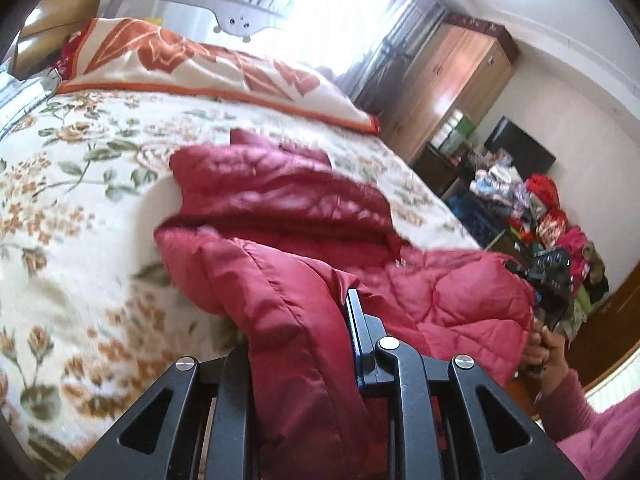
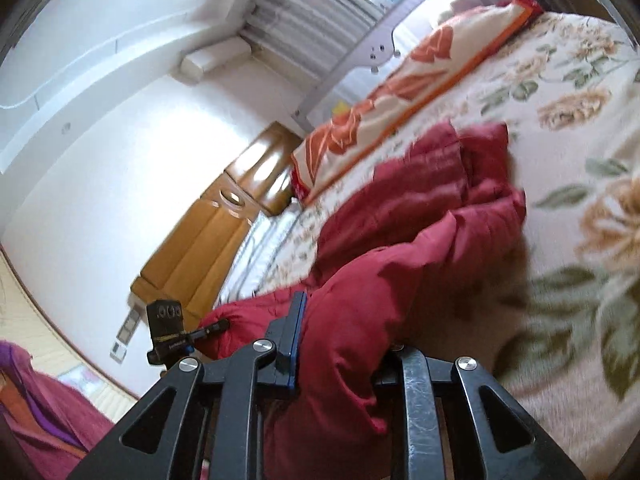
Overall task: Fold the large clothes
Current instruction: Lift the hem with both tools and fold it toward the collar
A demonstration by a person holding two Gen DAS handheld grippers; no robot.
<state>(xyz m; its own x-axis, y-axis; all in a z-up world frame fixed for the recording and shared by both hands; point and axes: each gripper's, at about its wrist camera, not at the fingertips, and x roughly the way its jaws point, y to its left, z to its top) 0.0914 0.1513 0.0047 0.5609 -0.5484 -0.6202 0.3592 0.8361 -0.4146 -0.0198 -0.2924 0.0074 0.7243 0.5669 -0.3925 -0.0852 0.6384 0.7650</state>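
Gripping a red quilted jacket (image 1: 280, 208) over a floral bedspread (image 1: 72, 184), the left gripper (image 1: 304, 344) and right gripper (image 2: 344, 340) each have jaws clamped on its near edge. Its far half lies bunched on the bed. Carrying both corners forward evenly, held level, should lay a clean fold.

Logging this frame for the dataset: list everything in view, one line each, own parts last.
quilted jacket: 1, red, on the bed, near edge lifted
bedspread: 1, cream floral, covering bed
folded blanket: 1, cream and orange, far side of bed
wardrobe: 1, brown wood, by the window
headboard: 1, tan wood, against wall
clutter pile: several, mixed colours, by the far wall
left gripper: black, shut on jacket
right gripper: black, shut on jacket
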